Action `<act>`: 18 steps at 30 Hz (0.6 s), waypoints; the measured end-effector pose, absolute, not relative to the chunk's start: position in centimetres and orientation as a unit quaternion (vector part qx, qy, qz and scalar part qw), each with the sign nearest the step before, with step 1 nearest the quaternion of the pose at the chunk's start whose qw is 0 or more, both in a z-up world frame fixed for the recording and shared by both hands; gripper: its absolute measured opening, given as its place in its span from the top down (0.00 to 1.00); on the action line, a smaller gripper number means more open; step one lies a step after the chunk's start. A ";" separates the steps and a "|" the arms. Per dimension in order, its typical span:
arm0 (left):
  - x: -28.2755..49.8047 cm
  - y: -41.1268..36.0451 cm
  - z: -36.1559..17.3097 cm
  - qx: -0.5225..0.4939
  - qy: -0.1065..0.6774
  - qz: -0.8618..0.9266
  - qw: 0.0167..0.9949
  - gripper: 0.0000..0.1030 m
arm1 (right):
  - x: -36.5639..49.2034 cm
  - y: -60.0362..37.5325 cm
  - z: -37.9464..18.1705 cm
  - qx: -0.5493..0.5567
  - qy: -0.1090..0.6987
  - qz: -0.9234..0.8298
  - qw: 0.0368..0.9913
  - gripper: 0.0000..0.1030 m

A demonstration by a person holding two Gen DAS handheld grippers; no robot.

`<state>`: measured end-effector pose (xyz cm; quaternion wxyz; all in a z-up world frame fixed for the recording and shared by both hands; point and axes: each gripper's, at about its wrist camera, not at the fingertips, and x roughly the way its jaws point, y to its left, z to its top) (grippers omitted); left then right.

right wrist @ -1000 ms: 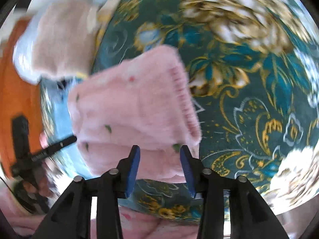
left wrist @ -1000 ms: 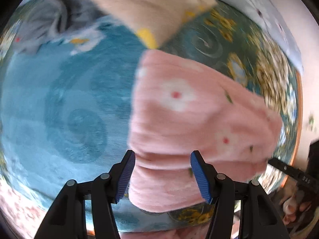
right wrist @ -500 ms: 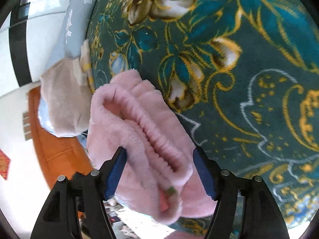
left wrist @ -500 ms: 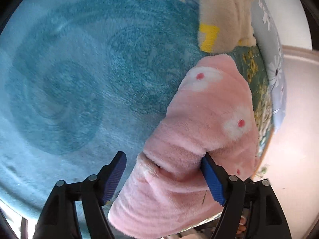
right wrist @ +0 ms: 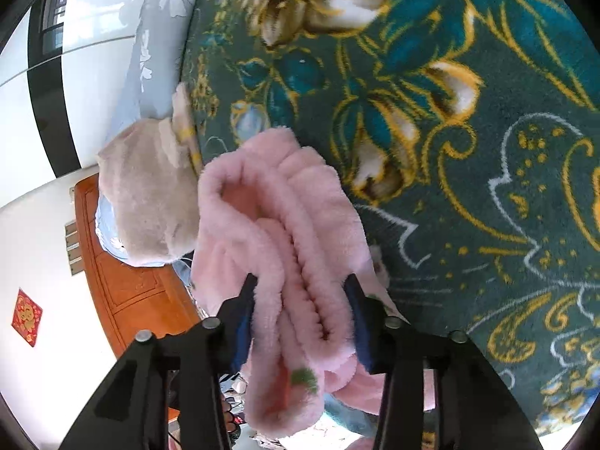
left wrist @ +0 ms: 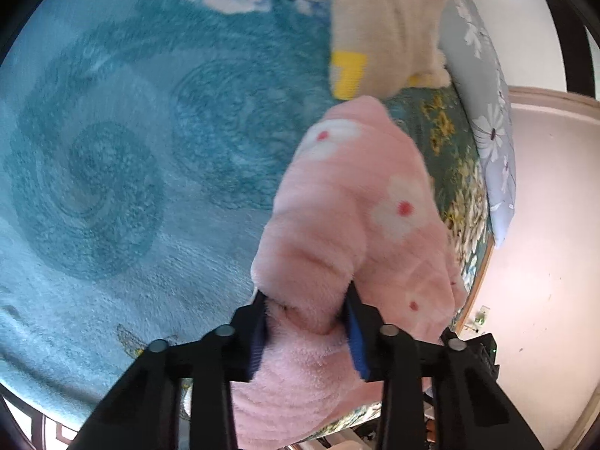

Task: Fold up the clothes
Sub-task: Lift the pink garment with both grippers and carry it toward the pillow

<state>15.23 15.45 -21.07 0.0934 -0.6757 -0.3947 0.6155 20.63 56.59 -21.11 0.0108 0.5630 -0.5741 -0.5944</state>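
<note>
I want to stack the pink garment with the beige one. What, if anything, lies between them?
Nothing visible does. Both the left gripper and right gripper are shut on the pink garment, and the beige garment lies right beside it on the blanket, their edges about meeting.

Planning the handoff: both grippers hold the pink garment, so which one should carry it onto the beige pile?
Probably left. The left gripper clamps a fold of the pink garment, with the beige pile straight ahead. The right gripper grips bunched edges, and the pile sits off to its side.
</note>
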 end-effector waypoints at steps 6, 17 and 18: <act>14.8 16.3 -17.2 -0.672 -0.360 0.632 0.139 0.69 | 22.1 56.3 -17.3 0.552 -0.571 -0.608 0.000 0.60; 13.9 20.2 -11.3 -0.659 -0.332 0.638 0.220 0.70 | 25.0 57.5 -10.2 0.519 -0.567 -0.639 -0.023 0.60; 13.5 21.0 -10.6 -0.657 -0.327 0.639 0.229 0.70 | 25.3 58.1 -9.6 0.512 -0.568 -0.643 -0.026 0.60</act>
